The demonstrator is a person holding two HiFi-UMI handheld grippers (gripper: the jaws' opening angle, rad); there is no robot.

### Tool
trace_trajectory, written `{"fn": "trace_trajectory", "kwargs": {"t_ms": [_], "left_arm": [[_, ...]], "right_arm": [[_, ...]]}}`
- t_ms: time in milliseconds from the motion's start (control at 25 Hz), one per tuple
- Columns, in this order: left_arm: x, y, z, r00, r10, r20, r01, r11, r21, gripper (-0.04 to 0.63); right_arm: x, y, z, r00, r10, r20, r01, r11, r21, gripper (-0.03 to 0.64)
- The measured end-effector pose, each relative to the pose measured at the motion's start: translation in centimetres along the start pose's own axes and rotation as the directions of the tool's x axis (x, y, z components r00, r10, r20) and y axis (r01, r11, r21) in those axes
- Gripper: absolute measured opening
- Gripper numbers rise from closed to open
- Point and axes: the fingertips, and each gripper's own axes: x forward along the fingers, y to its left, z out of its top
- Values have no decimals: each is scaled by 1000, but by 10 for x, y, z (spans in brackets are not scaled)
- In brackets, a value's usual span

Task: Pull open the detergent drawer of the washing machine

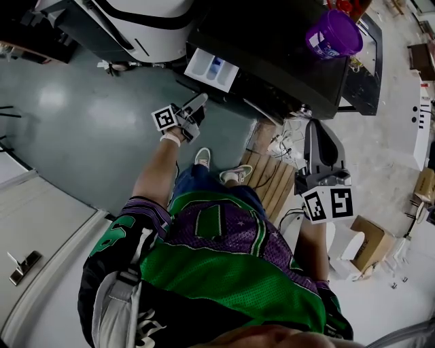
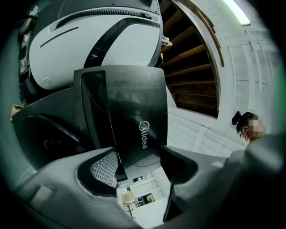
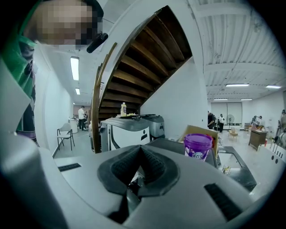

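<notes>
The dark washing machine [image 1: 272, 47] stands at the top of the head view. Its detergent drawer [image 1: 211, 69] is pulled out, showing white compartments with a blue insert. My left gripper [image 1: 197, 103] sits just below the drawer's front. In the left gripper view that gripper [image 2: 140, 167] is open wide, and the drawer's dark front panel [image 2: 129, 120] with a Midea logo stands between the jaws; the left pad [image 2: 105, 167] lies beside its edge. My right gripper [image 1: 323, 160] hangs off to the right, away from the machine. It is shut [image 3: 140, 156] with nothing in it.
A purple tub [image 1: 333, 32] sits on top of the machine. A white and grey machine [image 1: 136, 20] stands to its left. A wooden pallet [image 1: 272, 180] and cables [image 1: 285, 146] lie at the machine's foot. A cardboard box [image 1: 370, 241] is at the right. My feet [image 1: 202, 158] are near the pallet.
</notes>
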Motion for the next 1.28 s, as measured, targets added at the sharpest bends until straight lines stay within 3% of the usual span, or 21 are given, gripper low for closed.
{"fn": "trace_trajectory", "kwargs": {"t_ms": [400,760,1280], "left_arm": [[-4,2,3,1000,15,23,-15,1000,-15,288],[-2,-1,7,995,-40,86,47,996,-81,302],[-32,-12,-3,999,-30,42,33,997,-73,301]], "right_arm": [[-7,9,1,1000,-16,6,16,1000,4,0],[-12,12,-4,999,-38,0,38,999,7,0],[2,28,-2,1000,-3,11,3,1000,14,0]]}}
